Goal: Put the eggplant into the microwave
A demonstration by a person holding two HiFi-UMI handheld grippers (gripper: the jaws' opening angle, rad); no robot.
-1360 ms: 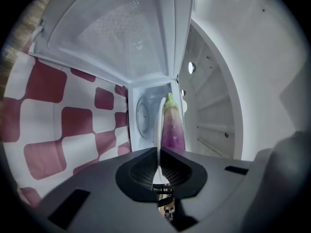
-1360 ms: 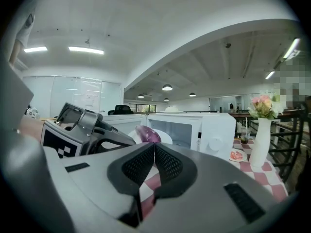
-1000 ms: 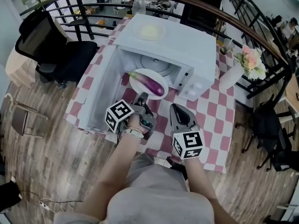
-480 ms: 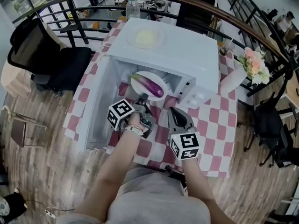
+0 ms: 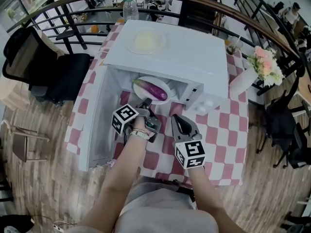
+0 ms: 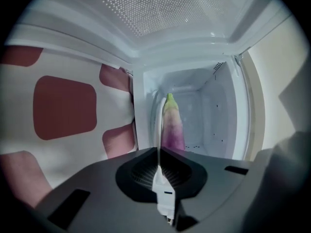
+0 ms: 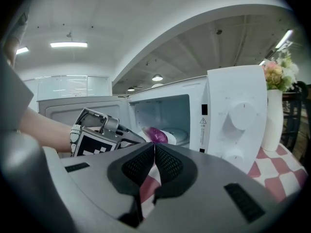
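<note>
A purple eggplant (image 5: 154, 90) lies on a white plate (image 5: 146, 81) in the mouth of the open white microwave (image 5: 194, 57). My left gripper (image 5: 147, 102) is shut on the plate's near rim. In the left gripper view the plate (image 6: 157, 125) runs edge-on between the jaws, with the eggplant (image 6: 173, 125) beside it inside the cavity. My right gripper (image 5: 175, 118) hangs shut and empty just right of the left one, in front of the microwave. The right gripper view shows the eggplant (image 7: 156, 135), the left gripper (image 7: 97, 132) and the control panel (image 7: 238, 115).
The microwave door (image 5: 99, 115) stands open to the left. On top of the microwave rests a plate (image 5: 145, 41). A vase of flowers (image 5: 257, 67) stands at the right on the checked tablecloth (image 5: 218, 130). A black chair (image 5: 48, 57) and a railing (image 5: 252, 21) surround the table.
Both grippers moved forward toward the microwave and a little lower. The plate with the eggplant slid deeper into the cavity, held by the left gripper.
</note>
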